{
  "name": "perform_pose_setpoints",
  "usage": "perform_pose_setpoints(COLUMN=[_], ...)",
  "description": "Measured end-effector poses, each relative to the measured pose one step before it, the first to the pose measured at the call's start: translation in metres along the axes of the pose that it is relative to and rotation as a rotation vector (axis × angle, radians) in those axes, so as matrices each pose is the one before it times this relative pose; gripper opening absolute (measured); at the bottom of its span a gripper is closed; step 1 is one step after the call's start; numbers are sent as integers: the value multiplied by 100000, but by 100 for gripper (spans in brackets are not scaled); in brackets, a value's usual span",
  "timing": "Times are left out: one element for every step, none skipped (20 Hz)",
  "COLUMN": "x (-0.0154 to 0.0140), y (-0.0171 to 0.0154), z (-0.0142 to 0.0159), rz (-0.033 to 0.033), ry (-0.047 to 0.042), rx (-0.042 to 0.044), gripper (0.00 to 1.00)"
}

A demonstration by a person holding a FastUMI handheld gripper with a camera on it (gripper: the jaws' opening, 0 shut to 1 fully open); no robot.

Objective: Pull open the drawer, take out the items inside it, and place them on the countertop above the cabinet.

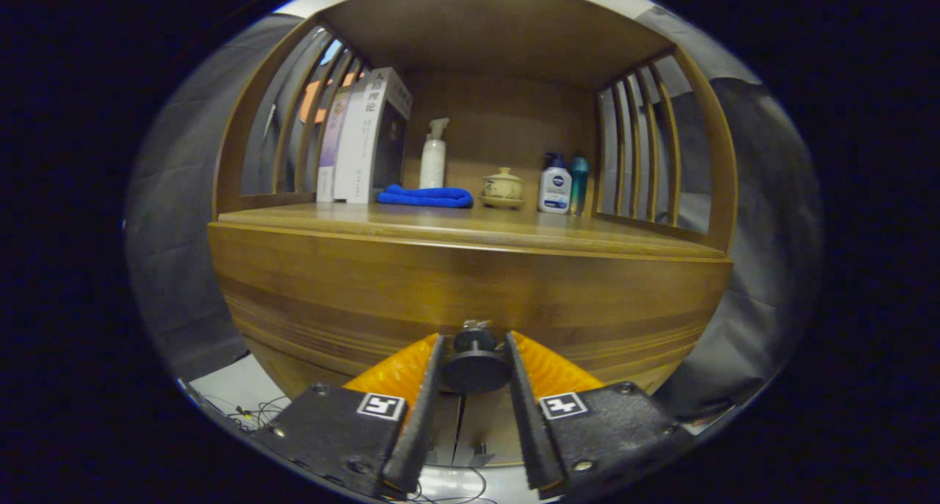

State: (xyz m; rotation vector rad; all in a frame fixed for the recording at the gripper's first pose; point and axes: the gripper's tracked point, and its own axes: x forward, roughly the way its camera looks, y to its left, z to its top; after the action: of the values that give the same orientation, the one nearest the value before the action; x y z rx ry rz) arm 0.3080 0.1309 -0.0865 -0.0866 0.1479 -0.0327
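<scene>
Both fingers of the tongs pinched the drawer knob; pulled off-axis, they could have slipped off the drawer front.

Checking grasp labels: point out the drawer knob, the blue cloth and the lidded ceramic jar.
drawer knob point(475, 369): gripper view, on its round disc face, between the fingers.
blue cloth point(426, 196): gripper view, middle of the folded stack on the countertop.
lidded ceramic jar point(502, 188): gripper view, on its body below the lid.
</scene>
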Motion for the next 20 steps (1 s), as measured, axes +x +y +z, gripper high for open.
perform_pose_setpoints(x=[103, 15, -61, -34, 59, -25, 1, 50, -112, -5, -66, -36, -35, -10, -51, 52, 28, -19, 3, 56], y=[28, -38, -32, 27, -83, 30, -12, -42, -5, -9, -19, 41, 2, -15, -20, -32, -40, 39, 38, 20], z=[-42, 97, -75, 68, -9, -97, 14, -51, 30, -52, 8, -16, -37, -51, -39, -38, 21, -53, -7, -68], rz=[607, 215, 58, 86, 122, 188, 302, 350, -17, 13, -35, 132, 77, 80, -2, -64, 60, 232, 301, 263], ry=[614, 619, 365, 449, 146, 507, 614, 354, 626, 211, -47, 250, 295, 271, 396, 254, -9, 169, 137, 269], rx=[1149, 335, 221, 237, 125, 561, 174, -187, -250, -345, -299, -153, 239, 283, -276, -229, -150, 137, 491, 268], gripper=[50, 48, 47, 46, 45, 43, 43, 41, 40, 40, 39, 39, 38, 38, 38, 38, 38, 38, 38, 38])
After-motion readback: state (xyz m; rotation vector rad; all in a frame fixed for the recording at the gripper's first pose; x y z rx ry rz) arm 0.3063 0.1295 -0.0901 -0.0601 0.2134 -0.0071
